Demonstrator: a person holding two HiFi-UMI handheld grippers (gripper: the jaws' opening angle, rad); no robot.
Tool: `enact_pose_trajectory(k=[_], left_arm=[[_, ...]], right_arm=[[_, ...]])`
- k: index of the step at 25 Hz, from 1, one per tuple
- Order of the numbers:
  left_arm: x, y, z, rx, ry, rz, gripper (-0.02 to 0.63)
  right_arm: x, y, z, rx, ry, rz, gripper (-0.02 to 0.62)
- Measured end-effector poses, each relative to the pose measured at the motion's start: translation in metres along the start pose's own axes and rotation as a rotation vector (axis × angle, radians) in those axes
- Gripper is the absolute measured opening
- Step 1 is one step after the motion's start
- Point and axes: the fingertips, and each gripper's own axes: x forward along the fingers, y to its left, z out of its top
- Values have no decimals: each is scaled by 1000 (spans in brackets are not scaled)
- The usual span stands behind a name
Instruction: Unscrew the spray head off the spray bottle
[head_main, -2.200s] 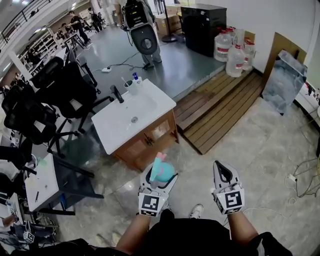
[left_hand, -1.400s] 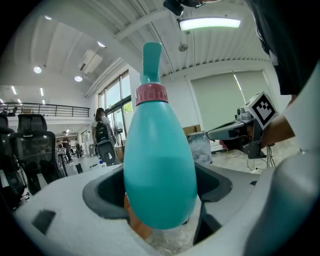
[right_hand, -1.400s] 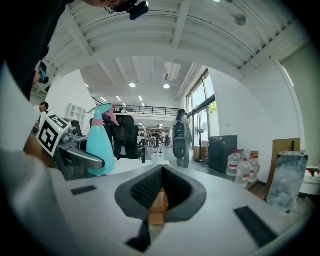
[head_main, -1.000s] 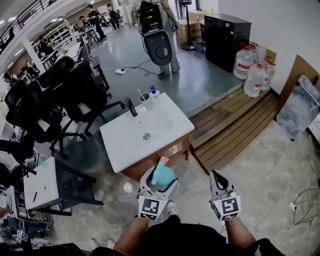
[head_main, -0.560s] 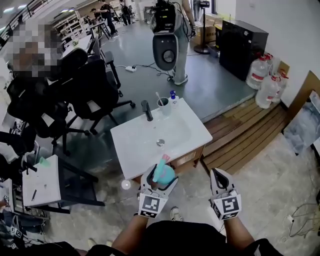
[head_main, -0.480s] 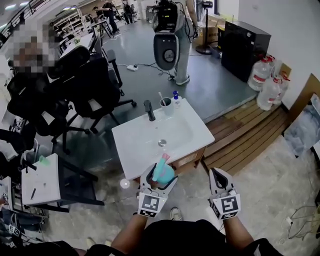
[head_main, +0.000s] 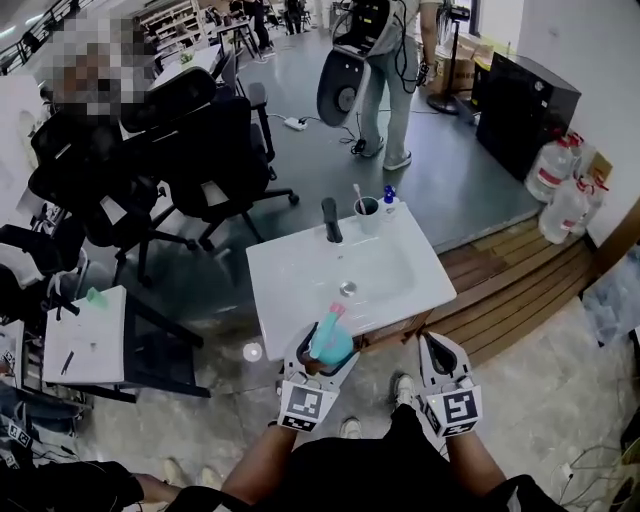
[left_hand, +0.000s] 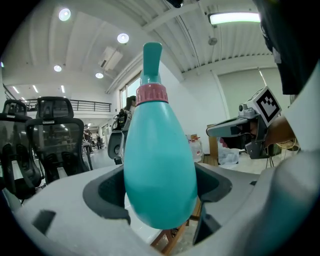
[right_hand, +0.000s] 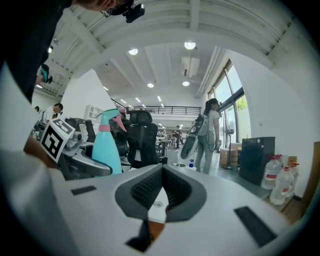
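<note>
Since the earlier frame the teal spray bottle (head_main: 331, 343) has come up to the near edge of the washbasin (head_main: 290, 290). It stands upright, spray head (left_hand: 151, 60) on, clamped at the belly by the left hand-held gripper (head_main: 324, 352). At its 3 o'clock, well apart, the right hand-held gripper (head_main: 436, 344) is closed tight on nothing.

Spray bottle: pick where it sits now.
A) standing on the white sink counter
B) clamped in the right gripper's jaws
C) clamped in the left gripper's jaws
C: the jaws of the left gripper press on the teal body of the spray bottle; the right gripper is shut and empty.
</note>
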Motion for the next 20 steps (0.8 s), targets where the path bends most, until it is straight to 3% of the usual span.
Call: enact_pose_trajectory(k=[7, 20], left_arm=[[36, 29, 9, 12, 14, 68, 410], [108, 76, 12, -33, 103, 294, 410]], right_arm=[[57, -23, 1, 11, -24, 79, 3], [171, -82, 18, -11, -48, 330, 3]])
